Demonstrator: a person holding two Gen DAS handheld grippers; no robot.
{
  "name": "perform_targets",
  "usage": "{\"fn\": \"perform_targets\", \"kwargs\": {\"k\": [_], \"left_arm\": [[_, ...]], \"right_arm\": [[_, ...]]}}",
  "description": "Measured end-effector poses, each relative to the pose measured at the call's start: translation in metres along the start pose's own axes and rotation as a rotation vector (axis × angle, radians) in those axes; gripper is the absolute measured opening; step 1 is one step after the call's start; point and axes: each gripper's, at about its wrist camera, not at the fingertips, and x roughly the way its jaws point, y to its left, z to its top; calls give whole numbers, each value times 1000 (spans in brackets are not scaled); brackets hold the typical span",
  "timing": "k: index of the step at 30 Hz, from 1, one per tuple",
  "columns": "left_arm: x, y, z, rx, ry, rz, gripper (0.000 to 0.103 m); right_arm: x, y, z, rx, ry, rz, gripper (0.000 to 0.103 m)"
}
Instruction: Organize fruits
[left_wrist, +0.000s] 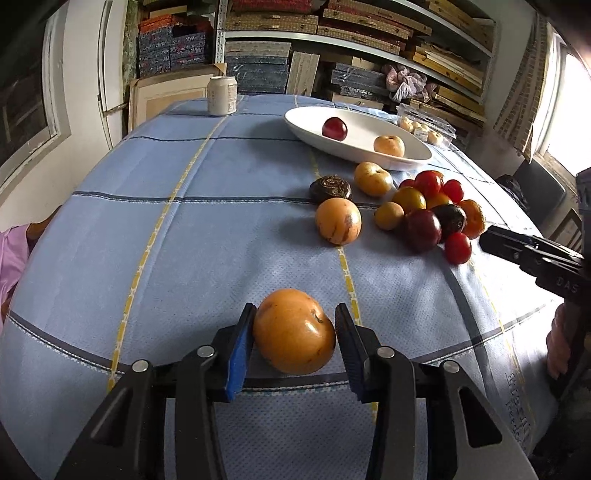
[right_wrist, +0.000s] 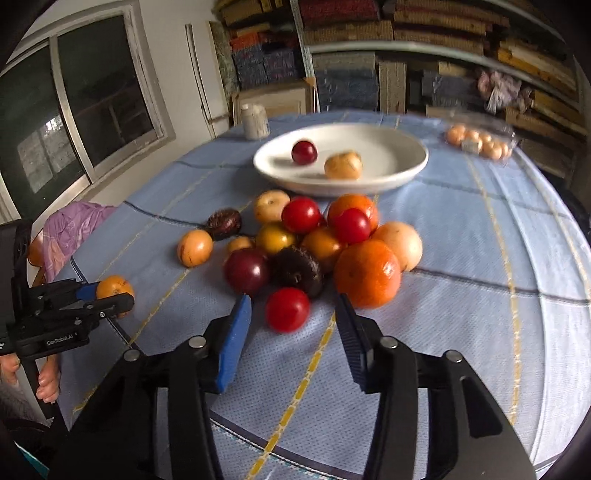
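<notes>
Black left claw (right_wrist: 110, 299) printed "GenRobot.AI", gripping orange fruit (right_wrist: 112, 288)

Orange fruit (left_wrist: 293, 334) between gripper (left_wrist: 295, 321) pads

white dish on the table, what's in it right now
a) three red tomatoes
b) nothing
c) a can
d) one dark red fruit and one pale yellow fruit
d: the white dish holds a dark red fruit and a pale yellow fruit; the rest of the fruit lies on the tablecloth, and the can stands apart from the dish.
</notes>
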Motion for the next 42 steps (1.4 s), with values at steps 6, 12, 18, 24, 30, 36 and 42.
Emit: {"fn": "perform_targets", "kwargs": {"k": [6, 12, 18, 24, 30, 36, 42], "left_arm": [[2, -3, -1, 20, 15, -5, 44], [4, 0, -2, 4, 27, -13, 44], [4, -2, -4, 14, 27, -12, 44], [1, 1, -5, -14, 23, -24, 43], [0, 5, -3, -42, 16, -27, 43], [-1, 2, 33, -12, -23, 1, 43], [-1, -20, 116, 66, -116, -2, 43]], "right_arm": [[21, 3, 3, 5, 79, -3, 42], [34, 9, 3, -14, 110, -16, 31], [39, 6, 4, 3, 128, -5, 31], [39, 4, 4, 12, 121, 4, 30], [30, 1, 4, 24, 81, 22, 30], [10, -2, 10, 32, 13, 24, 30], [-16, -21, 70, 21, -102, -52, 30]]}}
